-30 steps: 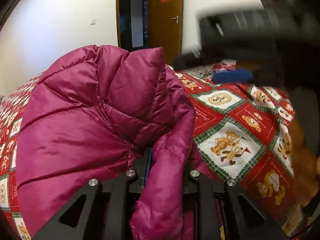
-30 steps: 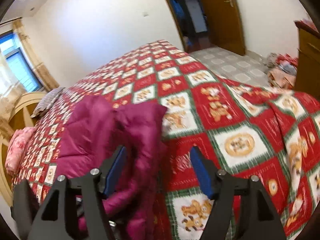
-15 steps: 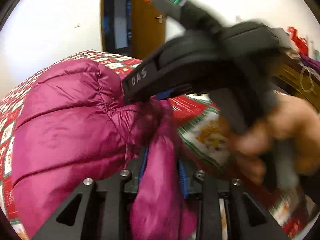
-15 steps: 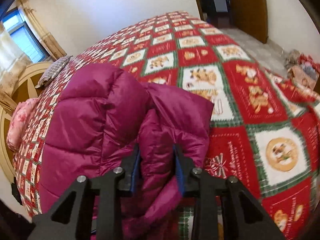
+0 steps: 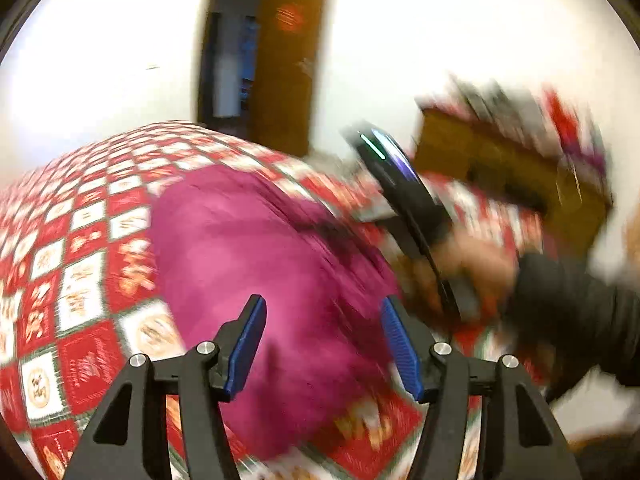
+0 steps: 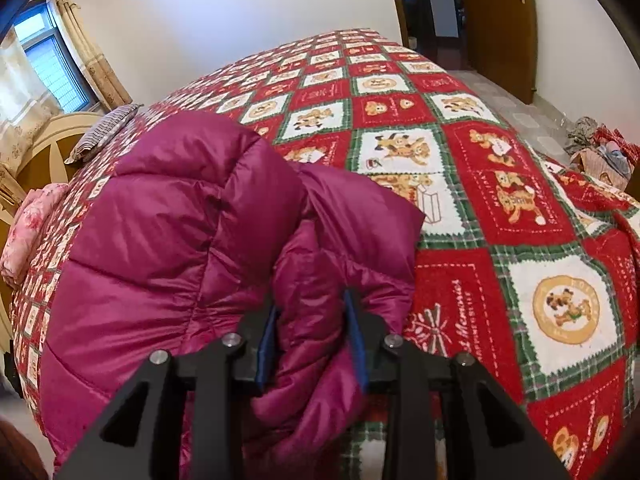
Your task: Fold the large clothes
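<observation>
The right tool (image 6: 312,344) is clamped on a fold of the magenta puffer jacket (image 6: 172,240). The left tool (image 5: 324,344) has just been opening; its 2 jaws stand apart, nothing between them, above the jacket, which lies on the bed's red bear-print quilt (image 6: 520,208).

Left wrist view: blurred, angled down over magenta quilted puffer jacket (image 5: 248,264), facing brown wooden door (image 5: 288,68). Right wrist view: close above same jacket (image 6: 168,240); both share red-green patchwork bed quilt (image 6: 500,208).

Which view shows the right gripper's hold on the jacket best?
Right wrist: sharp, with the right gripper shut on a fold of the jacket. Left wrist blurs it, showing only its body and the hand.
</observation>
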A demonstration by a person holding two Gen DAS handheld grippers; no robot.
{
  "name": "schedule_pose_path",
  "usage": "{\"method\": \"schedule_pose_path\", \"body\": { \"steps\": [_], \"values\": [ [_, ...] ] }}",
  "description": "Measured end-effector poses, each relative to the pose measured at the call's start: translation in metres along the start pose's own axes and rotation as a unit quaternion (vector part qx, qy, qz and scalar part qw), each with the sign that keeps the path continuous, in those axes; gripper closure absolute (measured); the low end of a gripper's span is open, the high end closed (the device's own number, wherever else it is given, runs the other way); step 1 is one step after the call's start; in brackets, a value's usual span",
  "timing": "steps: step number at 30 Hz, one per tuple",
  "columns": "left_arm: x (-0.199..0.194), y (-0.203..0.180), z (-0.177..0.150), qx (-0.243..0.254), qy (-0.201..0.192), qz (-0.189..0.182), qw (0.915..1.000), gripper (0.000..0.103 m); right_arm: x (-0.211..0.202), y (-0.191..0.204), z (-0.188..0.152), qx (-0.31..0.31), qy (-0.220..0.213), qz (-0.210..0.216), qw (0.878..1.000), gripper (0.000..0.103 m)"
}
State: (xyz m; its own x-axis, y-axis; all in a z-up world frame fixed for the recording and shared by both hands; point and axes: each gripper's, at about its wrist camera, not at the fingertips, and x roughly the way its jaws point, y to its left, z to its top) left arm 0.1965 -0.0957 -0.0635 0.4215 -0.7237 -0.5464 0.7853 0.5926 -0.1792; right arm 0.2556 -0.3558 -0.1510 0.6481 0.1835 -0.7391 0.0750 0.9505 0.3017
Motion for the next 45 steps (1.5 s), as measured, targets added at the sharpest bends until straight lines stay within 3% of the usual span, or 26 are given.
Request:
{"method": "schedule_pose_path", "body": {
  "steps": [3, 5, 7, 9, 10, 13, 17, 20, 23, 24, 26, 28, 32, 34, 37, 43, 45],
  "values": [
    [0.019, 0.033, 0.035, -0.063, -0.018, 0.071, 0.9953, 0.034, -0.003, 0.0, -0.001, 0.002, -0.003, -0.001, 1.0, 0.07],
    [0.052, 0.048, 0.052, -0.079, -0.005, 0.123, 0.9893, 0.034, -0.005, 0.0, -0.001, 0.011, -0.004, -0.001, 1.0, 0.07],
    [0.087, 0.053, 0.055, -0.07, 0.022, 0.164, 0.9836, 0.034, -0.013, -0.001, -0.001, 0.023, -0.003, -0.006, 1.0, 0.07],
    [0.126, 0.06, 0.046, -0.063, 0.074, 0.208, 0.9734, 0.034, -0.028, -0.001, 0.001, 0.033, -0.01, -0.022, 0.999, 0.068],
    [0.134, 0.062, 0.037, -0.068, 0.083, 0.214, 0.9709, 0.034, -0.042, 0.002, 0.003, 0.035, -0.021, -0.043, 0.998, 0.067],
    [0.13, 0.06, 0.028, -0.084, 0.063, 0.229, 0.9677, 0.033, -0.074, 0.017, 0.013, 0.03, -0.055, -0.069, 0.996, 0.066],
    [0.133, 0.052, 0.027, -0.083, 0.061, 0.251, 0.9626, 0.033, -0.1, 0.037, 0.035, 0.107, -0.096, 0.012, 0.99, 0.063],
    [0.135, 0.05, 0.027, -0.077, 0.061, 0.258, 0.9611, 0.032, -0.086, 0.053, 0.047, 0.146, -0.112, 0.063, 0.981, 0.054],
    [0.137, 0.055, 0.027, -0.078, 0.064, 0.256, 0.9615, 0.031, -0.05, 0.059, 0.055, 0.121, -0.121, -0.011, 0.985, 0.054],
    [0.135, 0.057, 0.026, -0.081, 0.064, 0.252, 0.9623, 0.031, -0.036, 0.056, 0.054, 0.106, -0.115, -0.052, 0.986, 0.054],
    [0.133, 0.059, 0.026, -0.087, 0.064, 0.245, 0.9635, 0.028, -0.011, 0.044, 0.047, 0.099, -0.087, -0.091, 0.987, 0.055],
    [0.132, 0.064, 0.027, -0.099, 0.069, 0.236, 0.9643, 0.027, 0.006, 0.027, 0.033, 0.107, -0.07, -0.103, 0.986, 0.058],
    [0.13, 0.075, 0.041, -0.139, 0.069, 0.232, 0.9602, 0.027, 0.013, 0.016, 0.012, 0.09, -0.094, -0.116, 0.985, 0.058],
    [0.137, 0.078, 0.051, -0.13, 0.071, 0.249, 0.9571, 0.026, 0.016, 0.012, 0.007, 0.091, -0.103, -0.115, 0.984, 0.057],
    [0.162, 0.084, 0.056, -0.106, 0.089, 0.288, 0.9477, 0.013, 0.019, 0.012, 0.006, 0.09, -0.1, -0.112, 0.985, 0.056],
    [0.183, 0.093, 0.041, -0.108, 0.093, 0.297, 0.9443, 0.008, 0.022, 0.005, 0.004, 0.108, -0.098, -0.085, 0.986, 0.056],
    [0.189, 0.094, 0.039, -0.108, 0.1, 0.301, 0.9423, 0.006, 0.024, 0.009, 0.004, 0.101, -0.094, -0.098, 0.986, 0.056]
  ]
}}
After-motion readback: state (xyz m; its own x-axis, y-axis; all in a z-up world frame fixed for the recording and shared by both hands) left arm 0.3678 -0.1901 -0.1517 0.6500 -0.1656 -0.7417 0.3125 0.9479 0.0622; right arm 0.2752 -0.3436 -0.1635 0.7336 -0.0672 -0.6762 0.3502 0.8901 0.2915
